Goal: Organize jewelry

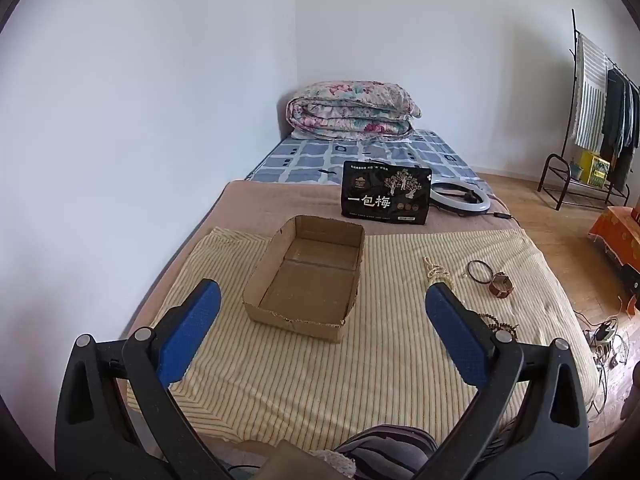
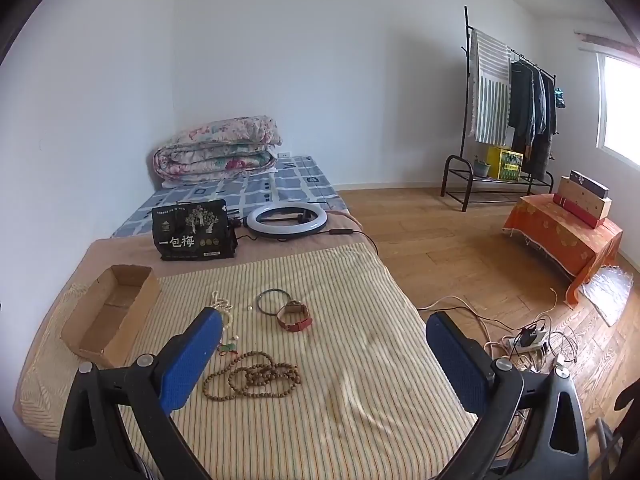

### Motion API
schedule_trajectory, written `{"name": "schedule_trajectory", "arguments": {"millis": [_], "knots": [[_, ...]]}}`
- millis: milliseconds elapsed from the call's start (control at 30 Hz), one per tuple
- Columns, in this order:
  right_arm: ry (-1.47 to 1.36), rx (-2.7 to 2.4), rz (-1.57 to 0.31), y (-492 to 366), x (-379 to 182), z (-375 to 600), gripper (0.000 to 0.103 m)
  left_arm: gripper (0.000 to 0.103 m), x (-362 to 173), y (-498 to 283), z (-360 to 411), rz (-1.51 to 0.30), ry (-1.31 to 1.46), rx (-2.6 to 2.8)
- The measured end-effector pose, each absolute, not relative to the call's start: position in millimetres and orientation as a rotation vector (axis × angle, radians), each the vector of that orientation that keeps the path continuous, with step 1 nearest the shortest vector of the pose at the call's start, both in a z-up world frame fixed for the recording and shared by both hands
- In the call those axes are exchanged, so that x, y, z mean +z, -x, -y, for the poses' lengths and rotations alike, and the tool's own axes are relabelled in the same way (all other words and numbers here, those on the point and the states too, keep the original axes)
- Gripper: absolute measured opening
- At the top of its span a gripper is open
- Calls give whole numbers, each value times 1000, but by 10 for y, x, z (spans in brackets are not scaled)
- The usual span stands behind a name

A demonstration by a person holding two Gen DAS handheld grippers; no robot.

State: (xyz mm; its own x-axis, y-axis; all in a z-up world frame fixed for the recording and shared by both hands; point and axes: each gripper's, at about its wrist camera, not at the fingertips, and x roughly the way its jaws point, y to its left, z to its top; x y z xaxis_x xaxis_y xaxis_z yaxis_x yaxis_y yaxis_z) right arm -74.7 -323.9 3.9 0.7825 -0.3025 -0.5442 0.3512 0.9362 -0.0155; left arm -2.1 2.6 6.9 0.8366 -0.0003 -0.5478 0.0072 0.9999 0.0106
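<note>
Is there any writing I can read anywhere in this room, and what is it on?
"一包梅": large white characters on the black bag standing on the bed.
Small lines along the bag's top and bottom edges: too small to read.
Print on the yellow box under the clothes rack: blurred, unreadable.

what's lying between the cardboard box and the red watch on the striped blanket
In the right wrist view, a pearl necklace and a dark bangle lie between the cardboard box and the red watch.
</note>
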Motion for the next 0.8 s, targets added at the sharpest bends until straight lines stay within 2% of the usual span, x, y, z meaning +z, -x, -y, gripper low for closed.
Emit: {"name": "schedule_trajectory", "arguments": {"millis": [800], "knots": [[-76,-335,-562,851,60,3166,103,103,146,31,-113,-583,17,-5]]}}
